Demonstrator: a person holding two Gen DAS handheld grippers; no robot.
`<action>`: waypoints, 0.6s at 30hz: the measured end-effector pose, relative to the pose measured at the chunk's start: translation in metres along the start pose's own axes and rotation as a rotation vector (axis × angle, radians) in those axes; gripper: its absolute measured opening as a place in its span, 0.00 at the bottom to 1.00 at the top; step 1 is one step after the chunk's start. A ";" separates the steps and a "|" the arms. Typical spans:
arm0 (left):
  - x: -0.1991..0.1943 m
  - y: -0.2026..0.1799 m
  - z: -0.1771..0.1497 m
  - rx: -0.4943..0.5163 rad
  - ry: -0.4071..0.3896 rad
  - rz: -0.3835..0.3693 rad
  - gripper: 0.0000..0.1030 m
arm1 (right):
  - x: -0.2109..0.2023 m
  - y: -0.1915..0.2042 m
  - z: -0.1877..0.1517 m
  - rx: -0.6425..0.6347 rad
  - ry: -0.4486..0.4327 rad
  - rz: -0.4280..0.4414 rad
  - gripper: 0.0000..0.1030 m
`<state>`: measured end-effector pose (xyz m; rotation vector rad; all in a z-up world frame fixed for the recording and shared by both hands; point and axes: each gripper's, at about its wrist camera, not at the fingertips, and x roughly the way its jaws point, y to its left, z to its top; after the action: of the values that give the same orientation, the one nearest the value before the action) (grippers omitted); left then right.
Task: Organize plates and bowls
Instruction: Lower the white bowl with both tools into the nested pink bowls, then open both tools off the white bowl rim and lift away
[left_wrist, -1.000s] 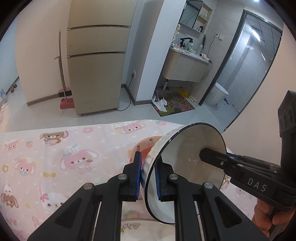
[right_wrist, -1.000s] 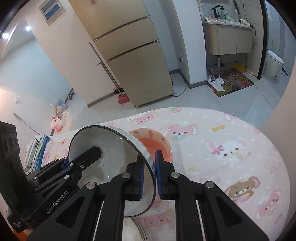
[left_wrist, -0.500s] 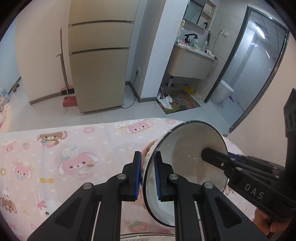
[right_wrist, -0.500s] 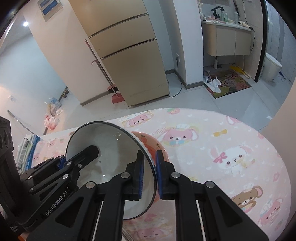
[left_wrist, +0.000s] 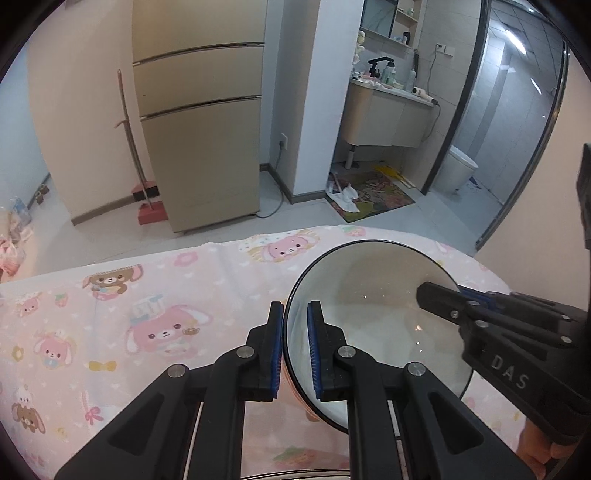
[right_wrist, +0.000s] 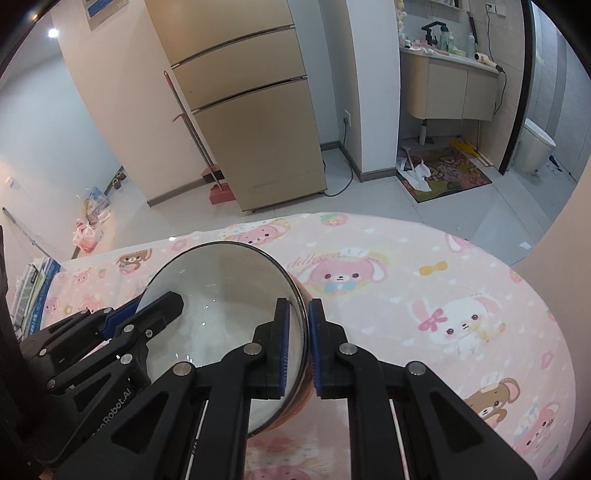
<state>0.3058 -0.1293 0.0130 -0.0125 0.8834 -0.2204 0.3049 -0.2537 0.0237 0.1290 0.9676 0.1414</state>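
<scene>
I see both my left gripper (left_wrist: 295, 347) and right gripper (right_wrist: 296, 345) clamped on the round, glossy white dark-rimmed bowl's (left_wrist: 376, 317) opposite rims.

Each wrist camera peers steeply down its own fingers, close over the pink cartoon-print tablecloth (left_wrist: 147, 295); both share the black-rimmed white bowl (right_wrist: 236, 295).

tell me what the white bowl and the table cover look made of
White bowl: looks like glazed ceramic or enamel, glossy, with small light glints inside and a thin dark rim; the look leaves it open. Table cover: seems a soft printed fabric, matte, faintly creased, with cartoon animals.
</scene>
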 end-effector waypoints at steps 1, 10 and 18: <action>0.000 -0.001 -0.001 0.009 -0.001 0.007 0.13 | -0.001 0.000 -0.001 -0.004 -0.003 -0.005 0.09; -0.003 -0.002 -0.003 0.030 -0.009 0.030 0.13 | -0.006 -0.001 -0.008 -0.033 -0.025 -0.024 0.08; -0.013 0.004 -0.002 0.009 -0.010 -0.001 0.13 | -0.008 -0.007 -0.007 -0.012 -0.009 0.001 0.08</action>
<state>0.2969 -0.1226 0.0209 -0.0061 0.8729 -0.2252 0.2951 -0.2618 0.0253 0.1193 0.9571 0.1478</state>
